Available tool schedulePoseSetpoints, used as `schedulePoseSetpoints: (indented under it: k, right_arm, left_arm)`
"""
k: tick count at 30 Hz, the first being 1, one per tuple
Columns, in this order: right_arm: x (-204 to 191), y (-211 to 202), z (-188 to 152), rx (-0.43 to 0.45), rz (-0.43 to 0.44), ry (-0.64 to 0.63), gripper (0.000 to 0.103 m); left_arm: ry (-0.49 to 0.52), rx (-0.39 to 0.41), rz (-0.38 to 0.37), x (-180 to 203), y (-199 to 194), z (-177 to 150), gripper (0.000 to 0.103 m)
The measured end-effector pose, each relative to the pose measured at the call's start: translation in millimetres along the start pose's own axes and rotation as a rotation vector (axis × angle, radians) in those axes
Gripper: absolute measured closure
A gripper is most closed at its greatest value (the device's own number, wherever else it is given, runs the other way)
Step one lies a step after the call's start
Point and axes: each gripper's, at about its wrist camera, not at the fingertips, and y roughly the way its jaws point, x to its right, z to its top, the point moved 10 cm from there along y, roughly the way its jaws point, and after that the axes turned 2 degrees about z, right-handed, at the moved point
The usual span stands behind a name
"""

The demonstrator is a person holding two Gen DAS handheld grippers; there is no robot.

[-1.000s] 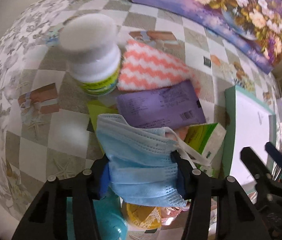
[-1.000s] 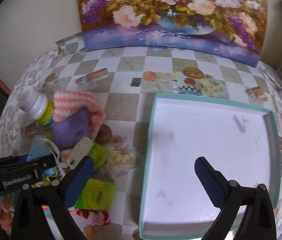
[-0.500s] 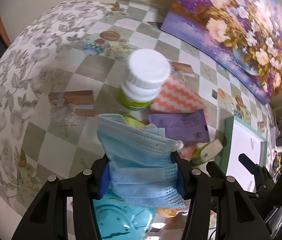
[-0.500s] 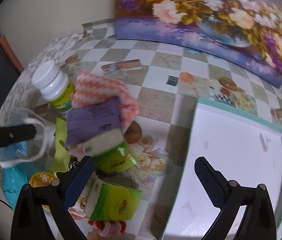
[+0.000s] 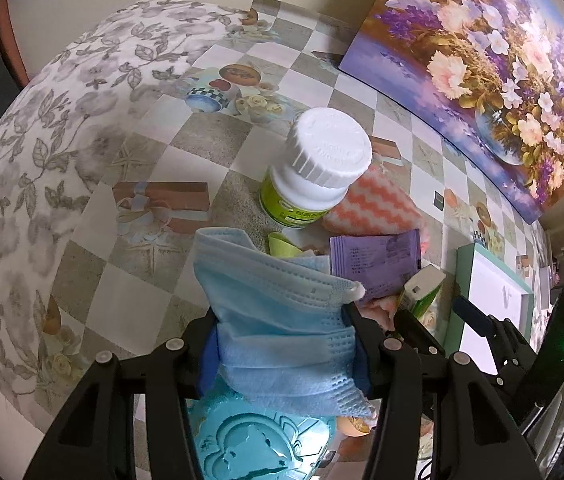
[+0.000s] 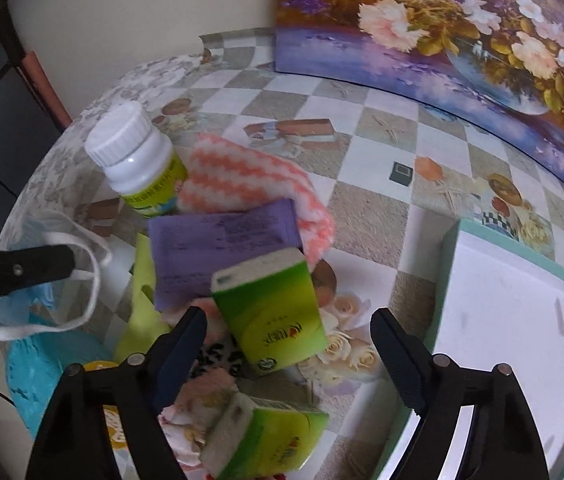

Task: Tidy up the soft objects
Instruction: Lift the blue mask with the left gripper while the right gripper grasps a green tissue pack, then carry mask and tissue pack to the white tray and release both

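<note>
My left gripper is shut on a light blue face mask and holds it above the table; its white ear loop shows in the right wrist view. My right gripper is open, its fingers on either side of a green tissue pack that leans on a purple packet. A pink-and-white zigzag cloth lies behind the packet. A second green tissue pack lies nearer. The teal-rimmed white tray is at the right.
A white-capped bottle with a green label stands by the cloth. A teal plastic lid and a yellow object lie near the front. A flower painting leans on the wall behind. The table edge curves away at the left.
My left gripper has lifted and pulled back with the mask. My right gripper has swung left from over the tray to the pile and now straddles the green tissue pack.
</note>
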Motion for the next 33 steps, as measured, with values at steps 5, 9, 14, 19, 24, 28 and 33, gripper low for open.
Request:
schedulePoseSetpoints:
  k: [5,9,14,19,24,28,33]
  right_arm:
    - [-5,10,0,-0.014,0.024,-0.001,0.024]
    - [-10,13,-1,-0.016,0.054,-0.003,0.044]
    - [-10,6,0,0.000,0.079,0.006,0.046]
    - [-4,-12,7,0.035,0.079,0.026,0.046]
    - [11,-40,11,0.076,0.044,0.055,0.046]
    - [34,-64,9,0.103,0.002,0.106,0.046]
    - [81,-93,-1,0.125,-0.101,0.186,0.046]
  left_arm:
    - [-0.002,-0.011,0.007,-2,4,-1,0.049]
    - [-0.006,-0.017,0.018,-5,6,-2,0.049]
    - [-0.018,-0.018,0.033,-8,5,-2,0.049]
    - [-0.027,-0.002,0.048,-5,-5,-2,0.049]
    - [-0.014,0.035,0.055,11,-26,0,0.049]
    - [0.020,0.069,0.053,40,-43,-2,0.049]
    - [0.088,0.086,0.043,88,-51,-16,0.049]
